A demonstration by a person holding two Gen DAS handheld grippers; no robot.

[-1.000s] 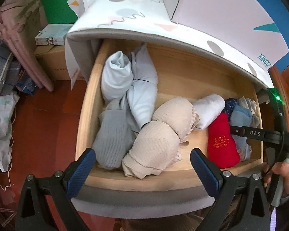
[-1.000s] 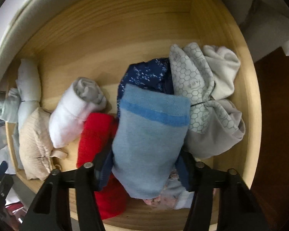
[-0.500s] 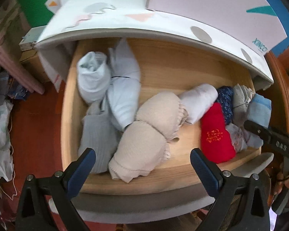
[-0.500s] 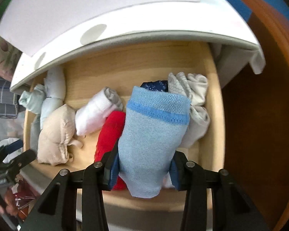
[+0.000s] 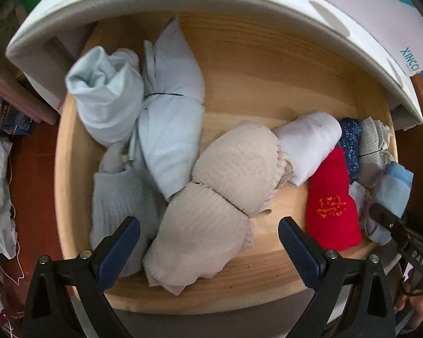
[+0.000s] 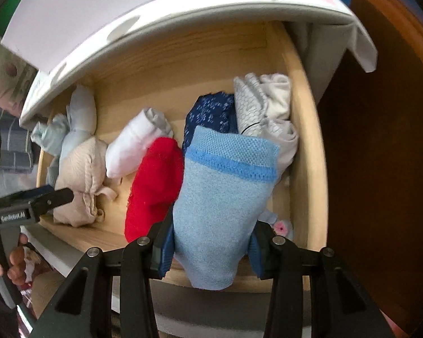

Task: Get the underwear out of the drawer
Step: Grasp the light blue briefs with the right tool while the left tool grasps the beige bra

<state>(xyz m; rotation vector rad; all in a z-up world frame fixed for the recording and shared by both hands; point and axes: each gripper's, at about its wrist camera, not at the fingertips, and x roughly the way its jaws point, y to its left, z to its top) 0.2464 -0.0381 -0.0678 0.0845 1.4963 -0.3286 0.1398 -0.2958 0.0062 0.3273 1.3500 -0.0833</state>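
Clamped between the blue ribbed pads of the right gripper (image 6: 211,249) is a folded pair of light blue underwear (image 6: 225,197), its jaws having just closed further onto the fabric. This piece is soft, fuzzy knit with a darker blue mesh waistband across its far end; it stands roughly upright in the grip, long axis running from the pads toward the back of the drawer, waistband away from the camera, narrow folded end hanging below the pads. It sits above the front right corner of the wooden drawer (image 5: 268,264), raised over the other bundles.

Released and empty, the left gripper (image 5: 208,249) hovers over the front edge, its pads spread to either side of a beige ribbed bra (image 5: 211,211) with two rounded cups. Beside the bra lies a white smooth roll (image 5: 307,143), then a red fleecy roll (image 5: 332,211) with orange embroidery. Toward the right edge lie a navy speckled piece (image 6: 211,112) and a grey honeycomb-print bundle (image 6: 265,104). Pale blue crumpled bundles (image 5: 169,107) fill the back left corner, with a grey ribbed knit (image 5: 118,200) at the front left.
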